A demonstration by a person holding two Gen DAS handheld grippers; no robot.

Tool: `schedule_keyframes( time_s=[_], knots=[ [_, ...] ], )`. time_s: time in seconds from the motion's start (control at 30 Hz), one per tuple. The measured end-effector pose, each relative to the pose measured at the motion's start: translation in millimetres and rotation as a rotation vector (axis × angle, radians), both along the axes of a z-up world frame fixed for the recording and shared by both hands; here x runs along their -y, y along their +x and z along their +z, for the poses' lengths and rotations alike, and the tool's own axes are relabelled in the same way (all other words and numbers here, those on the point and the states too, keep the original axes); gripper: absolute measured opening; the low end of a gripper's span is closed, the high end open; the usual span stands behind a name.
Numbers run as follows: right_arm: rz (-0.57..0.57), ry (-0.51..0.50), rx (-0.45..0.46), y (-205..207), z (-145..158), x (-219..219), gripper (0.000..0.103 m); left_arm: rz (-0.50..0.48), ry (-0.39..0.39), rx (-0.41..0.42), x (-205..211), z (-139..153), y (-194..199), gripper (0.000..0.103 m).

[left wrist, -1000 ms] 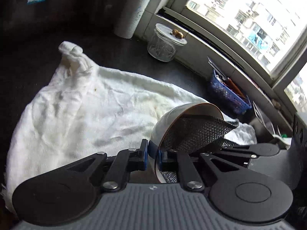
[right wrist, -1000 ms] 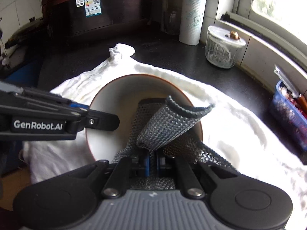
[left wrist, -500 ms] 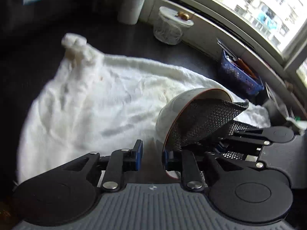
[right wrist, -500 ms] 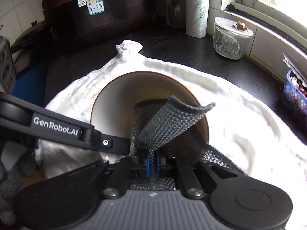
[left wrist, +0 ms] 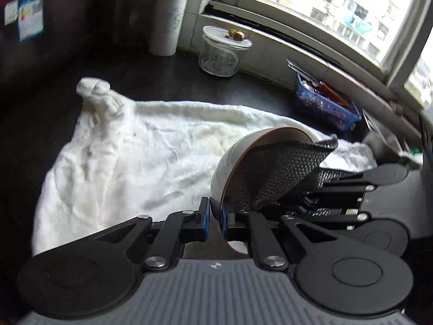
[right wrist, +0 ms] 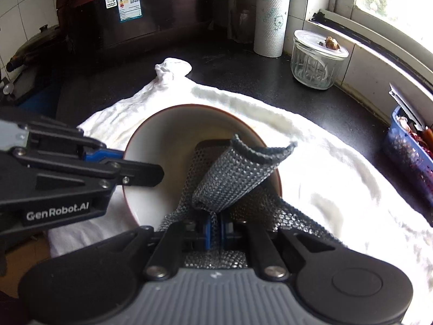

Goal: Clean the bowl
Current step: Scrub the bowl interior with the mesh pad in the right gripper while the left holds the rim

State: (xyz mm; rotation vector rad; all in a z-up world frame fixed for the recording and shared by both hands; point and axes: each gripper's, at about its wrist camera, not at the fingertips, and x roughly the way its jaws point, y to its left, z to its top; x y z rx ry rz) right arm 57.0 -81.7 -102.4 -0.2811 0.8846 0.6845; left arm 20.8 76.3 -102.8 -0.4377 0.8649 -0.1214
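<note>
A: Where is the bowl [right wrist: 173, 146]?

B: Tipped on its side over the white towel [left wrist: 130, 146], mouth turned toward the right gripper [right wrist: 213, 226]. It is pale outside with a brown rim.

A: What holds it?

B: The left gripper [left wrist: 213, 218]. Its blue pads pinch the bowl's near rim, one outside the wall, one inside, the jaws narrow around it.

A: And the right one?

B: Clamped tight on a grey mesh cloth [right wrist: 238, 173]. The cloth folds up from the pads and lies inside the bowl against its lower wall; one corner sticks out past the rim.

A: What lies around them?

B: The towel spreads over a dark counter [right wrist: 232, 65], bunched into a knot at its far corner. Beyond it a paper roll [right wrist: 272, 19] stands upright by the wall, with a lidded glass jar [right wrist: 315, 59] just beside it under the window [left wrist: 338, 8]. A blue basket [left wrist: 324, 105] sits further along the sill side, well apart from the bowl.
</note>
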Motion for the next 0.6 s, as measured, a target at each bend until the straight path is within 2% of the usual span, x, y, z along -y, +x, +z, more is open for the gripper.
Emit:
schedule_keyframes(
  time_s=[0.13, 0.23, 0.3, 0.33, 0.4, 0.43, 0.47, 0.53, 0.6],
  knots=[
    [-0.008, 0.034, -0.041, -1, -2, -4, 0.005, 0.131, -0.217, -0.094, -19, -17, -2, 0.009],
    [-0.015, 0.051, -0.064, -1, -3, -7, 0.006, 0.194, -0.370, -0.163, -28, -34, -6, 0.009],
    [-0.015, 0.051, -0.066, -1, -3, -8, 0.006, 0.202, -0.406, -0.173, -30, -38, -8, 0.009],
    [-0.014, 0.050, -0.067, -2, -3, -9, 0.006, 0.187, -0.393, -0.167, -29, -37, -8, 0.009],
    [-0.011, 0.047, -0.066, -2, -3, -9, 0.006, 0.128, -0.304, -0.150, -23, -28, -5, 0.009],
    [-0.010, 0.048, -0.067, -2, -3, -9, 0.006, 0.099, -0.259, -0.142, -20, -24, -3, 0.012],
    [-0.007, 0.044, -0.063, -2, -3, -9, 0.006, 0.064, -0.188, -0.128, -15, -18, -2, 0.020],
    [0.007, 0.021, -0.039, -4, -4, -10, 0.006, -0.033, 0.156, -0.036, 10, 9, -1, 0.027],
    [0.021, 0.004, -0.021, -6, -4, -12, 0.006, -0.095, 0.291, 0.054, 20, 27, -2, 0.028]
  ],
)
